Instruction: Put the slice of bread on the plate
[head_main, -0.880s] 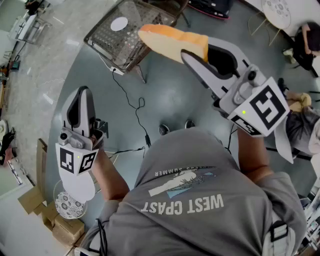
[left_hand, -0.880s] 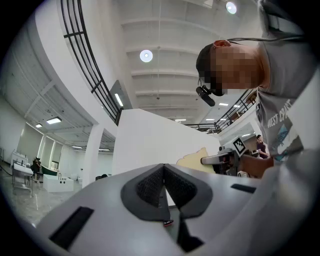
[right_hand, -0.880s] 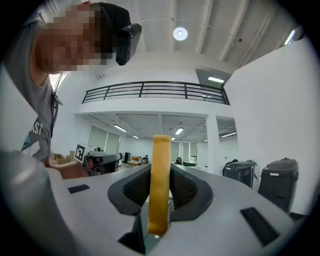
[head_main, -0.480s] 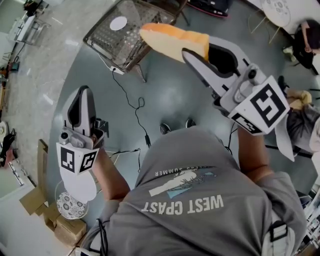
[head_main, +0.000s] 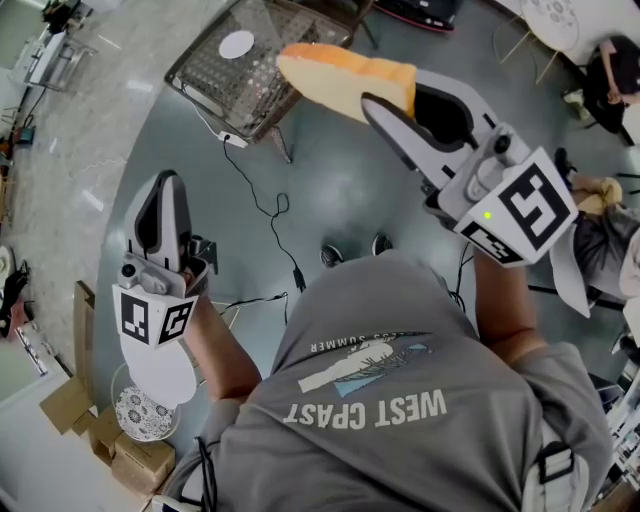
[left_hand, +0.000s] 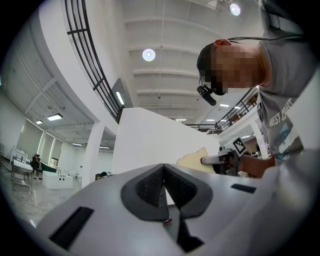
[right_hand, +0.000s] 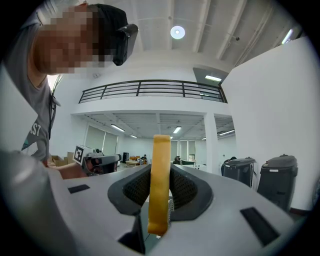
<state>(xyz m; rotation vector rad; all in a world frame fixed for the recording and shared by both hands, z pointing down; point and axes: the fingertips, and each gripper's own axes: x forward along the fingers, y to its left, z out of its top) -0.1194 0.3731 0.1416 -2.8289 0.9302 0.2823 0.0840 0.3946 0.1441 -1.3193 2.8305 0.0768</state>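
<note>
A slice of bread with an orange-brown crust is held on edge by my right gripper, which is shut on it high above the floor. In the right gripper view the bread stands upright between the pads. A small white plate lies on a wire-mesh table far below, beyond the bread. My left gripper is lower left, shut and empty; its pads meet in the left gripper view. That view also shows the bread off to the right.
A black cable trails across the grey floor. Cardboard boxes and a patterned disc sit at lower left. A seated person is at upper right. Dark bins stand by a white wall.
</note>
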